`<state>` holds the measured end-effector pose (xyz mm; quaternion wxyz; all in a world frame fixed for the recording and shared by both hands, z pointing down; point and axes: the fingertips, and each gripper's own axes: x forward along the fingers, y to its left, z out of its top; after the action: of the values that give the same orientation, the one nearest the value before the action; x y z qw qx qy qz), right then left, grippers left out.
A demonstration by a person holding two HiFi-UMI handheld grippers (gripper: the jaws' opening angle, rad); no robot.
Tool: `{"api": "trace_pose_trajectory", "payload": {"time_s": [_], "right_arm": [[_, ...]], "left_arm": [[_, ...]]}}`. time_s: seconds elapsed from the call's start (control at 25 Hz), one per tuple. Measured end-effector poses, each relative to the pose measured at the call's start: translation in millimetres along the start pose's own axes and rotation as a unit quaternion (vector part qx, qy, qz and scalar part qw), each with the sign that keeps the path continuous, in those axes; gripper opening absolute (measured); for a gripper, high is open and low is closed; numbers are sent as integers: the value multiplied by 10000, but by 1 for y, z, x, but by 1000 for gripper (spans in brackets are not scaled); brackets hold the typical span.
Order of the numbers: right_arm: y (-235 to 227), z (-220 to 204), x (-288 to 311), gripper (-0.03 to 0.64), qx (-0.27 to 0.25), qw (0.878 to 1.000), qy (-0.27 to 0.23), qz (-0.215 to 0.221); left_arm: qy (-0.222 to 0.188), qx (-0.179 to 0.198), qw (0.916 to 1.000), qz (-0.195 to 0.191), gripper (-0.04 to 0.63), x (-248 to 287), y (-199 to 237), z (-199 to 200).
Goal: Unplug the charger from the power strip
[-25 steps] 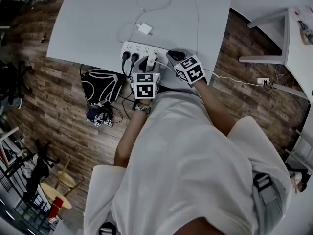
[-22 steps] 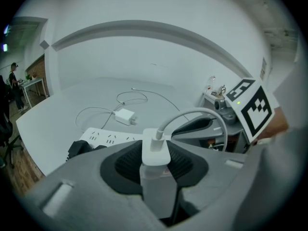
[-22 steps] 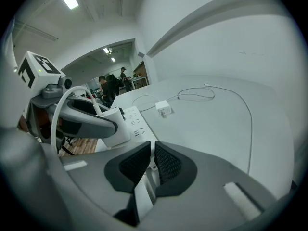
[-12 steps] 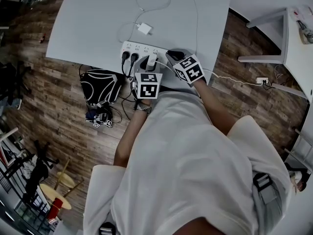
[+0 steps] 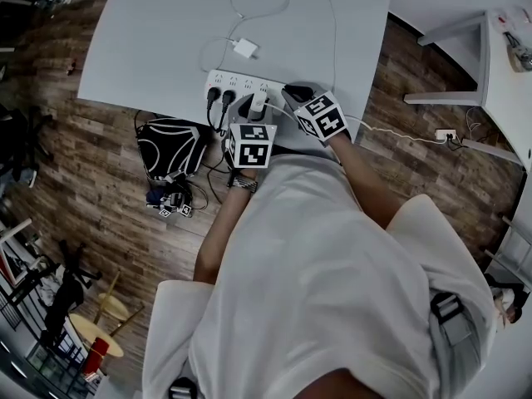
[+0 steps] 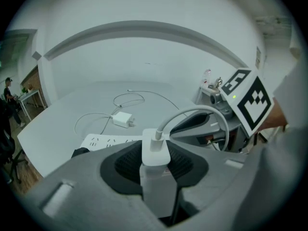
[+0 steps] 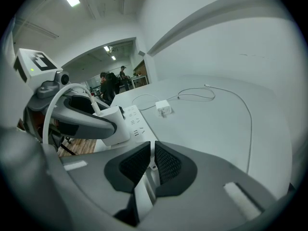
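A white charger [image 6: 155, 153] with its white cable arching up stands between the pads of my left gripper [image 6: 155, 163], which is shut on it. In the head view that gripper [image 5: 256, 106] sits over the white power strip [image 5: 237, 82] near the table's front edge. From the right gripper view the charger [image 7: 113, 124] stands at the strip [image 7: 137, 125]; whether its prongs are in a socket is hidden. My right gripper [image 7: 150, 160] is shut, nothing between its pads, its tips over the strip's right end [image 5: 293, 96].
Two black plugs [image 5: 221, 97] sit in the strip's left sockets. A second white charger [image 5: 246, 49] with a looped cable lies further back on the white table [image 5: 150, 32]. A black bag [image 5: 170, 146] lies on the floor below the table's edge.
My left gripper has rolled slightly with the charger in it; its marker cube shows a little more square. The right gripper has not moved.
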<state>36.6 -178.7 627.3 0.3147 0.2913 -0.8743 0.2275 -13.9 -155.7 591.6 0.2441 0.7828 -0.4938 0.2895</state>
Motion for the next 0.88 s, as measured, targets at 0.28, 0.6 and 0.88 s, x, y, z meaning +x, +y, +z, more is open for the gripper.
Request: {"api": "trace_pose_trajectory", "payload": {"time_s": [0.28, 0.6, 0.88], "right_arm": [[0, -1, -1, 26, -15, 10000, 23, -15], [0, -1, 1, 26, 11, 10000, 24, -4], [0, -1, 1, 26, -16, 10000, 33, 0]], "left_arm": [[-38, -497, 9987, -111, 144, -1, 3, -2], [-35, -504, 9987, -90, 144, -1, 3, -2], [-18, -530, 9986, -48, 144, -3, 3, -4]]}}
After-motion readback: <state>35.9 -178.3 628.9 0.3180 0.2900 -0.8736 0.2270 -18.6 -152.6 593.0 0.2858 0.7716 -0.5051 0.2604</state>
